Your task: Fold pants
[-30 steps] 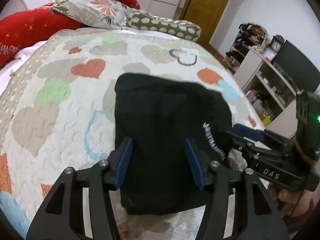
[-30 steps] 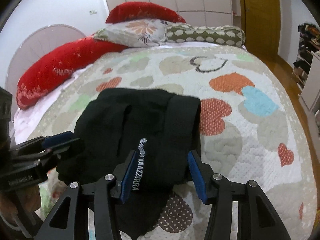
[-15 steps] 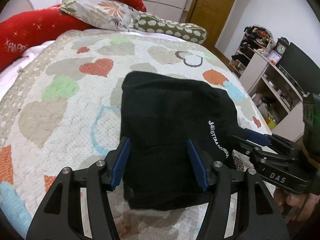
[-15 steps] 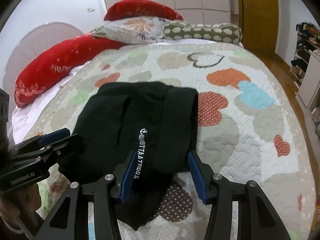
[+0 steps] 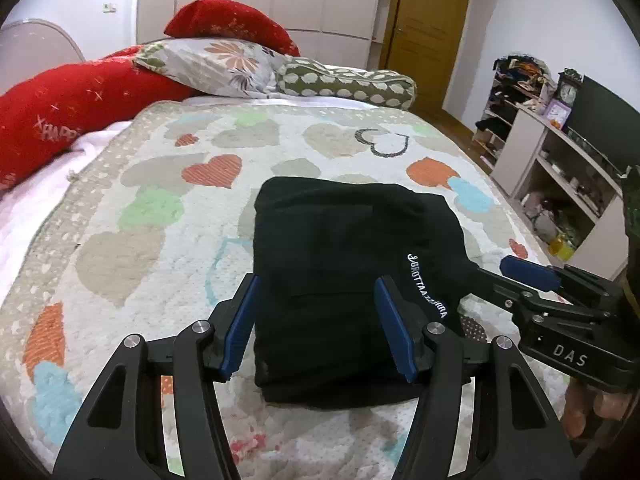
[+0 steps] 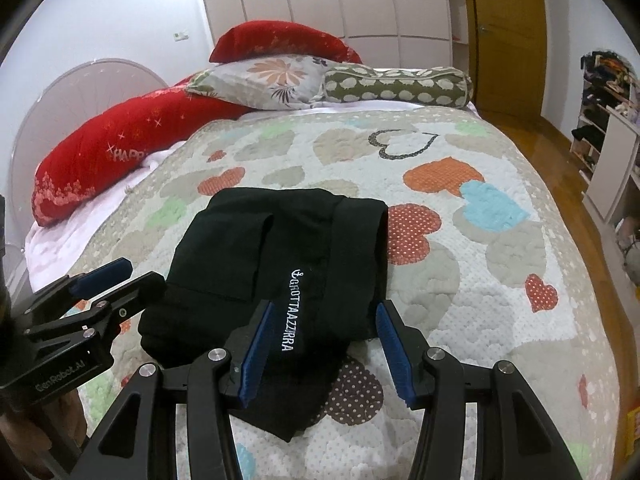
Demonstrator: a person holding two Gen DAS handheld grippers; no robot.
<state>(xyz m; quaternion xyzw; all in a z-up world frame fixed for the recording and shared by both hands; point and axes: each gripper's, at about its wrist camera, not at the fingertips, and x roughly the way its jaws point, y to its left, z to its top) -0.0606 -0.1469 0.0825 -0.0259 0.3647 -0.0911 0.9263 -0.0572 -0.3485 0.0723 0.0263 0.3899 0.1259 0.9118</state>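
Black pants [image 5: 352,280] folded into a compact, roughly rectangular stack, lying flat on the heart-patterned quilt [image 5: 160,208] in the near half of the bed. White embroidered lettering [image 6: 293,312] running along the right-hand part of the stack, reading toward the cameras. One layer poking out past the stack's near right corner, over a brown dotted heart [image 6: 354,394].

Left gripper [image 5: 316,320]: jaws apart, blue pads clear on both sides, nothing clamped. Hovering above the near edge of the stack, tilted down at it. No cloth lifted or pinched between the pads as far as visible. Same tool seen from the right wrist view at the left edge [image 6: 100,280], beside the stack's left side, jaws parted.

Right gripper [image 6: 320,344]: jaws parted, pads not pressing cloth, nothing held. Positioned over the near right part of the stack, lettering showing in the gap between the pads. From the left wrist view, same tool [image 5: 516,276] at the stack's right edge; contact with the fabric there not resolvable. Fingers [image 5: 588,412] of the holding hand visible under its body.

Background: red pillows [image 5: 80,92], floral pillow [image 5: 216,64], spotted bolster [image 5: 344,82] at the head of the bed; wooden door [image 5: 428,28] and open shelving [image 5: 560,184] to the right.
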